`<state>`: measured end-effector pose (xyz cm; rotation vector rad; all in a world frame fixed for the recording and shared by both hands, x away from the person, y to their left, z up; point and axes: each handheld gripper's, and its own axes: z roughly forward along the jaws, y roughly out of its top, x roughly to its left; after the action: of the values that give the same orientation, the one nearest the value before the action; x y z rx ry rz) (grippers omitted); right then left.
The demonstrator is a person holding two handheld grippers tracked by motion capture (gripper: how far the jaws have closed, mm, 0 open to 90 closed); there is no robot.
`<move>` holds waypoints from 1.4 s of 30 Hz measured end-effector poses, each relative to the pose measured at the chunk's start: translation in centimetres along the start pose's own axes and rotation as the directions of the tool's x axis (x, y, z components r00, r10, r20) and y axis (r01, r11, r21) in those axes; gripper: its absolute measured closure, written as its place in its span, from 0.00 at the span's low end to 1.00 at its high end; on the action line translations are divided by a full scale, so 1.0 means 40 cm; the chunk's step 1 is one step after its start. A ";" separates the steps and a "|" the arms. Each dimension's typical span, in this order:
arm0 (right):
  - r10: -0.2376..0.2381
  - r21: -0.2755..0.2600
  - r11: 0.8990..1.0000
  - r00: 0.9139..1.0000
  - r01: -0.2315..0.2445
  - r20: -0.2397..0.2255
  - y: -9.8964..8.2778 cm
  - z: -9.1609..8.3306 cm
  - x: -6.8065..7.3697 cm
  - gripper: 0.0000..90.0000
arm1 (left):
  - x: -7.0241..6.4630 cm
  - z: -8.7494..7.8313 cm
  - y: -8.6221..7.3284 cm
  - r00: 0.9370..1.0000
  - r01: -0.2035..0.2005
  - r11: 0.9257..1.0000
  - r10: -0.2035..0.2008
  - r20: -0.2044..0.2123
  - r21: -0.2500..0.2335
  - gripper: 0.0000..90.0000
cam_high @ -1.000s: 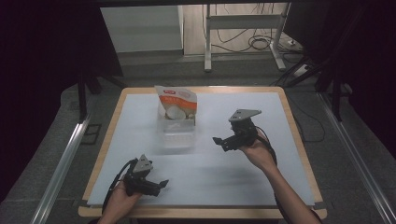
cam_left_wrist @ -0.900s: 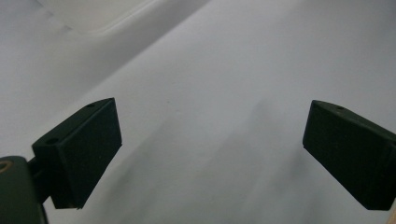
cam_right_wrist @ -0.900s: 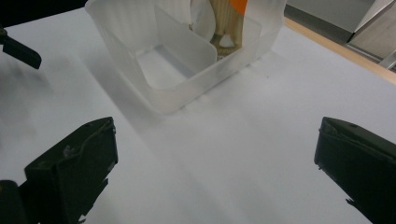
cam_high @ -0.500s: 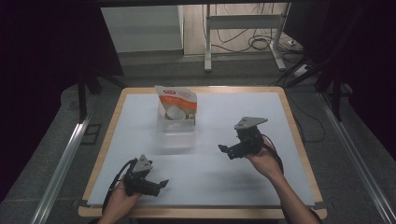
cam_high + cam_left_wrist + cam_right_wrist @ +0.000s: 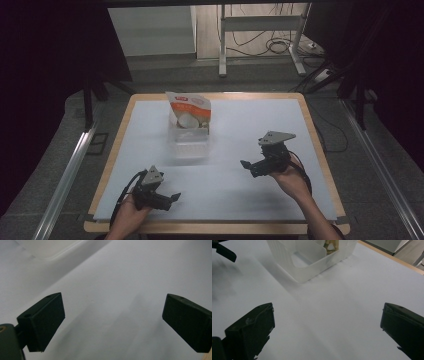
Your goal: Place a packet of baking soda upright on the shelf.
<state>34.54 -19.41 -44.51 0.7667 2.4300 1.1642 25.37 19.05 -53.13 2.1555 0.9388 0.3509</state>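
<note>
On the desk (image 5: 310, 145), covered by a white sheet with a wooden rim showing around it, a clear plastic bin (image 5: 190, 144) is set near the middle, toward the far side. At the bin's far end a white and orange pouch (image 5: 191, 110) is stood upright; whether it sits inside the bin or just behind it cannot be told from the high view. From the right tool view the bin (image 5: 312, 257) is seen ahead, translucent, with a low cut-out in its near wall.

Near the front left edge the left tool (image 5: 172, 198) is held low over the sheet by a hand (image 5: 129, 216), its jaws spread wide and nothing between them. Bare sheet is seen between those jaws in the left tool view (image 5: 112, 325).

Right of the bin, and well apart from it, the right tool (image 5: 248, 167) is held by the other hand (image 5: 291, 178), jaws likewise spread and empty (image 5: 327, 335), pointed toward the bin.
</note>
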 end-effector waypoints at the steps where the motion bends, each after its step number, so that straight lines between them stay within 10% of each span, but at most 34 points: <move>1: 0.000 -0.002 1.000 1.000 0.000 0.002 -0.002 -0.004 0.000 0.00 | 0.000 0.000 0.000 1.000 0.000 1.000 0.000 0.000 0.000 0.05; 42: 0.097 -0.010 0.995 0.979 -0.097 0.178 -0.166 -0.138 -0.021 0.00 | -0.002 -0.001 0.001 1.000 -0.002 1.000 0.002 0.008 0.000 0.05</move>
<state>30.28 -26.71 -46.36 0.9558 2.2670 1.0824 25.32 19.00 -53.05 2.1564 0.9326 0.3424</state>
